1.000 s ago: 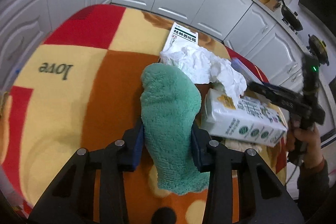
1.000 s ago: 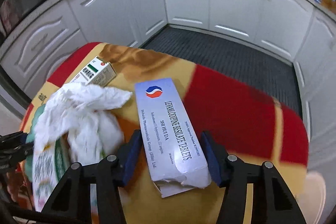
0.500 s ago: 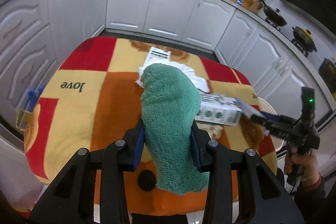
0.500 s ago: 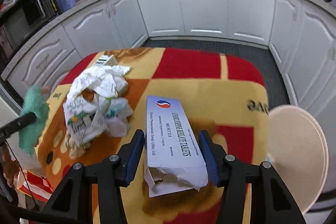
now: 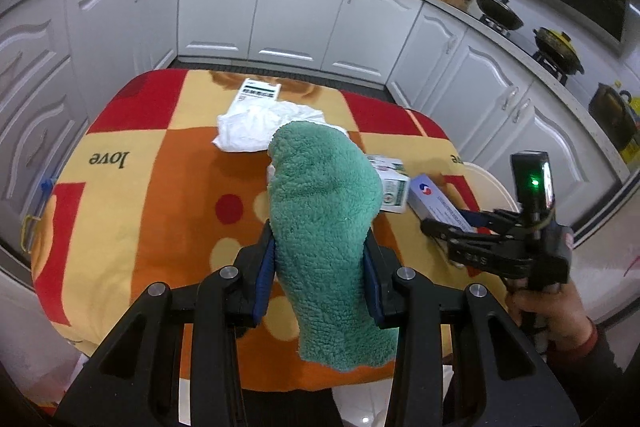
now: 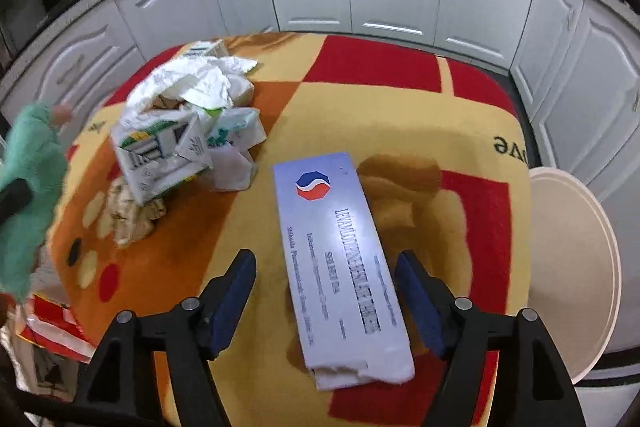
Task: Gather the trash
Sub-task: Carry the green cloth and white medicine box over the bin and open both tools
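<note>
Lighting: dim, cool indoor light.
Glare: white sheen on the tablet box [image 6: 342, 263].
Blur: green cloth [image 6: 28, 187] smeared.
Distortion: fisheye bending, dark corners.

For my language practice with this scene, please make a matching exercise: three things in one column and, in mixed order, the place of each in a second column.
Things:
1. green cloth
2. tablet box
3. crumpled white paper

Places:
a. between the fingers of the right gripper
b. heaped with the cartons
c. clamped in the left gripper

Pairs: 1-c, 2-a, 3-b
</note>
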Tool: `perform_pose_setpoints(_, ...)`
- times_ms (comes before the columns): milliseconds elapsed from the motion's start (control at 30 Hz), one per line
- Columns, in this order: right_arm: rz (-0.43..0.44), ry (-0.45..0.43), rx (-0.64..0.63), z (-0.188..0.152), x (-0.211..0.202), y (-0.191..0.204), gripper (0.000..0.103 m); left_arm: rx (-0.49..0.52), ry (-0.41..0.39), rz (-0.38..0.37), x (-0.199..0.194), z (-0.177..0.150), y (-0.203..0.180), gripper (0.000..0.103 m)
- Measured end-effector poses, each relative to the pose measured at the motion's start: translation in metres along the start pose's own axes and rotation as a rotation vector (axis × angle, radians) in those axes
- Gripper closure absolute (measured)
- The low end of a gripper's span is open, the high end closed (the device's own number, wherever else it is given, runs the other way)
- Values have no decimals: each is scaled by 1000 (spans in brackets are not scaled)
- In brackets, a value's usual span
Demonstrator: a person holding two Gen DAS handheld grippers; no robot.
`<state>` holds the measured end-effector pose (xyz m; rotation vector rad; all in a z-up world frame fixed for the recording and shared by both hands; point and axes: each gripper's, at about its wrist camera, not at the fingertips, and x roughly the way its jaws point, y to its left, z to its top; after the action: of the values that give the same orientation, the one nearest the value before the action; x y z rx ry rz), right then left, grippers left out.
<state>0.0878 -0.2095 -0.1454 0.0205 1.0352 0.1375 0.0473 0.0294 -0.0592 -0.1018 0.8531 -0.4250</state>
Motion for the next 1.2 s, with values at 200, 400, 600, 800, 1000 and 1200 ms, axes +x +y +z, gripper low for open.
perform_pose_setpoints(200,32,-74,36,-5,-25,-10,59,29,-8,-39,-2,2,-20,68)
perform_pose_setpoints(400,29,-148,77,-10,-62,-24,59,77,-10,-73,3,9,-52,68)
perform_pose_setpoints(600,8,-212,134,-18,-95,-45,59,130,-18,-110,13,21,-89,68)
perform_pose_setpoints(800,-49,-262,197,-26,-120,-76,59,192,-29,-142,26,34,-132,68)
perform_pose_setpoints(1000,-107,-280,260,-39,-135,-111,59,253,-24,-165,45,42,-173,68)
perform_pose_setpoints(1200,-145,-290,330,-49,-145,-147,58,297,-15,-175,69,51,-207,68)
